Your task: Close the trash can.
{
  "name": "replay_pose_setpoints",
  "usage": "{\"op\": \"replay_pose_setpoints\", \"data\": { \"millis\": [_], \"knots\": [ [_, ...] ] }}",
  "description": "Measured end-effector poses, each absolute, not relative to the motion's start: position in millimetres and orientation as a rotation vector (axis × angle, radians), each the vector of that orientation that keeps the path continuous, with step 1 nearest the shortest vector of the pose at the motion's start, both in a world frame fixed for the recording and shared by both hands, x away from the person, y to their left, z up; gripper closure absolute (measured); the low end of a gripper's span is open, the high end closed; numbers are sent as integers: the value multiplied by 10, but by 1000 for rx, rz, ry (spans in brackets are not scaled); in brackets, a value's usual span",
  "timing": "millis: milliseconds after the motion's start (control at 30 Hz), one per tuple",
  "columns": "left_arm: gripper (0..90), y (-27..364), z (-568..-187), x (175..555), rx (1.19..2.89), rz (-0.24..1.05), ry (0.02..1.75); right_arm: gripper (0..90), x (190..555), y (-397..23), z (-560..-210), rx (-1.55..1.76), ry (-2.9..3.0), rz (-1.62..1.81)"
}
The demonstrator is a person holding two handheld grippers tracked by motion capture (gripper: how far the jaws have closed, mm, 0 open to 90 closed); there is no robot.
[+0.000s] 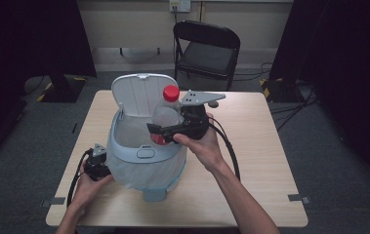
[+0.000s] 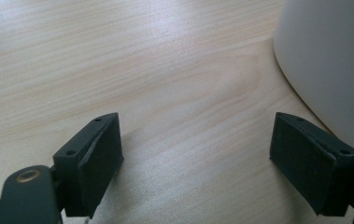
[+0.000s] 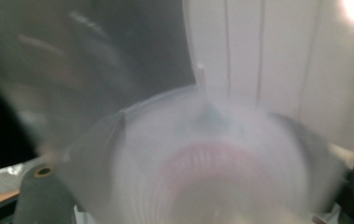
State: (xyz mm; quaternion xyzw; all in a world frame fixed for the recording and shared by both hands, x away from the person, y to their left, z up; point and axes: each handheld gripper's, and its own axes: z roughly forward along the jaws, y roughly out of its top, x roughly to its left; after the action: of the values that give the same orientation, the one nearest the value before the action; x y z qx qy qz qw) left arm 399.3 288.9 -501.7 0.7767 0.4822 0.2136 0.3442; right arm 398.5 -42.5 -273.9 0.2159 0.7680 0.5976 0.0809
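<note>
Bottle in R gripper, over bin

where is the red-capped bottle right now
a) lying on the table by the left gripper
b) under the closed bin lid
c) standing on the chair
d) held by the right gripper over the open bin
d: the right gripper is shut on the clear bottle, held above the open mouth of the bin, whose lid stands raised.
</note>
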Motion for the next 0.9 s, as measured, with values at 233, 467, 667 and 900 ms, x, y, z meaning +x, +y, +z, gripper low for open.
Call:
{"op": "replay_pose_setpoints", "data": {
  "millis": [233, 467, 667, 900],
  "knots": [
    [165, 2891, -5017, 3993, 2019, 554, 1251, 192, 4003, -415, -2775, 643, 2317, 1771],
    [165, 2892, -5017, 3993, 2020, 553, 1250, 191, 3982, -450, -2780, 638, 2311, 1766],
    [165, 2896, -5017, 3994, 2023, 553, 1245, 210, 3996, -558, -2768, 659, 2279, 1760],
    [165, 2896, -5017, 3994, 2023, 552, 1244, 226, 4056, -809, -2780, 735, 2220, 1738]
  ]
}}
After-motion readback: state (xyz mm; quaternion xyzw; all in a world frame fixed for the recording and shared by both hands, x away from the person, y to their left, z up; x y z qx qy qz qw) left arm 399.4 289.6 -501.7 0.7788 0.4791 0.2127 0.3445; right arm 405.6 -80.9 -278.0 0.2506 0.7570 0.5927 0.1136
